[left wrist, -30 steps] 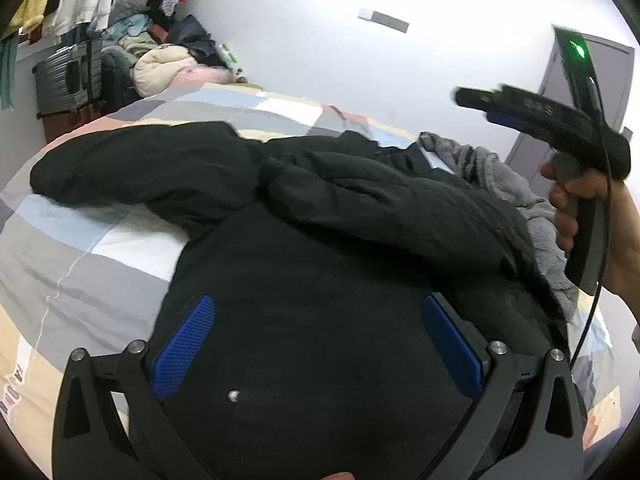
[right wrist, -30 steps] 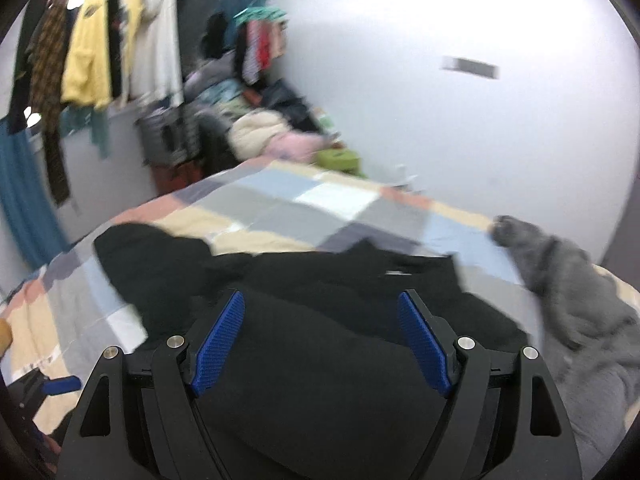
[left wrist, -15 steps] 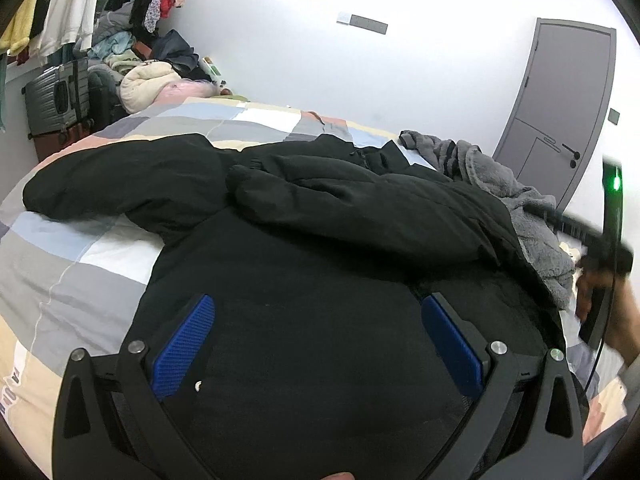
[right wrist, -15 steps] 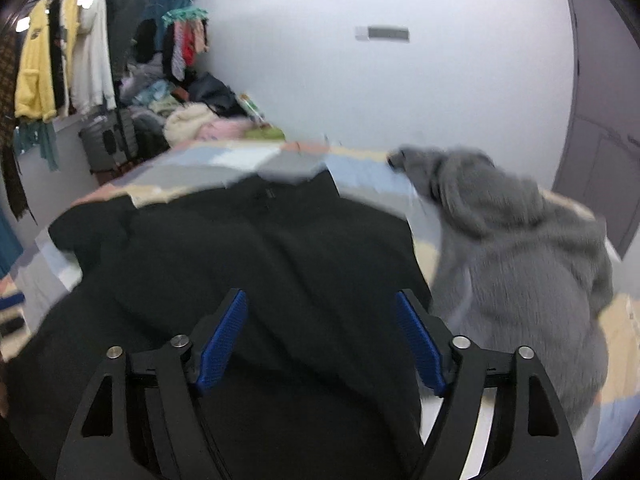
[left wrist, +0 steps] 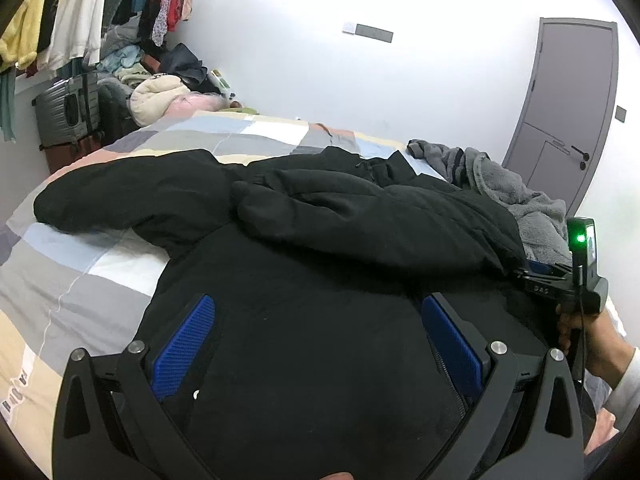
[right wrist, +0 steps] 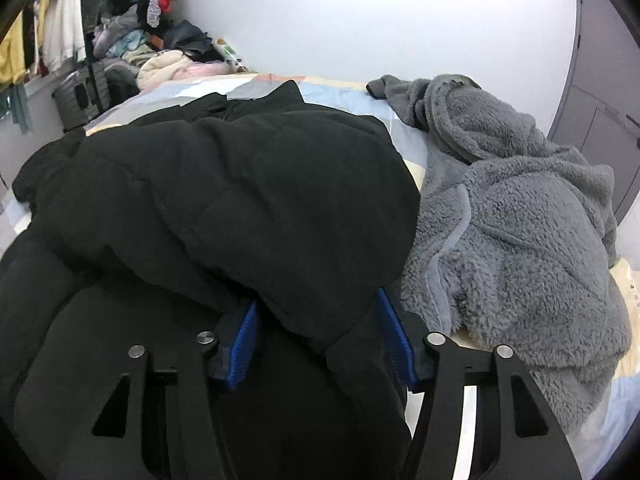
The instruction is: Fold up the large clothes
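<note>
A large black padded jacket [left wrist: 320, 240] lies spread on the bed, one sleeve folded across its body and the other stretched out to the left. My left gripper [left wrist: 316, 332] is open above the jacket's lower body, with nothing between its blue pads [left wrist: 184, 344]. My right gripper [right wrist: 320, 332] is open with its jaws around the right edge of the jacket [right wrist: 248, 200], blue pads [right wrist: 244, 348] on either side of the fabric. It also shows in the left wrist view [left wrist: 560, 280] at the jacket's right edge.
A grey fleece garment [right wrist: 512, 216] lies crumpled on the bed to the right of the jacket. The patchwork bedcover [left wrist: 72, 272] shows at the left. A suitcase [left wrist: 68, 108], piled clothes and hanging clothes stand at the far left. A grey door [left wrist: 568, 112] is at the right.
My right gripper came down from above the bed to the jacket's right edge, and its jaws now straddle the fabric. The left gripper has barely moved.
</note>
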{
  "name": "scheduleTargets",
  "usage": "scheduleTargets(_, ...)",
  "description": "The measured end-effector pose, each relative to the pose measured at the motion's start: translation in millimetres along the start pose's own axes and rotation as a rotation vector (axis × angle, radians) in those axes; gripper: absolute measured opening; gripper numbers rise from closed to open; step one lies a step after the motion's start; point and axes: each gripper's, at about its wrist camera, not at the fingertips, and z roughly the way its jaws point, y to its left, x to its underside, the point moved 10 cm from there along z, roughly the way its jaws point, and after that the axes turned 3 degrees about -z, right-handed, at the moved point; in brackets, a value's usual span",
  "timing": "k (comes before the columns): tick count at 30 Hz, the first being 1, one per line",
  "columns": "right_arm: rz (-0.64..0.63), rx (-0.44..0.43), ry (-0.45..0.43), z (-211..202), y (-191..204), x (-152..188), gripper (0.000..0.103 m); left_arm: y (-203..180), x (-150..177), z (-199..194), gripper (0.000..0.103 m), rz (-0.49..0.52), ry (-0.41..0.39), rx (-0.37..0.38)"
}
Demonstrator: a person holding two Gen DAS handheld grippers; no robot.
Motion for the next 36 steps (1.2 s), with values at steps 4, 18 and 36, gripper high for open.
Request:
scheduleTargets(4,0.018,0.005,-0.062,-4,-3,-11,0.037,-2,2,2,0.103,0.005,0.014,-0.025)
scheduleTargets(18,0.173,0.011,-0.178,-13,-26,-38,0.036,-14,3,4,0.103,0.018,0.036,-0.01)
scheduleTargets(36,0.261,0.002,-0.094,-18,-48,-18,0.038,-26,1,-20,0.103,0.021,0.035,0.025)
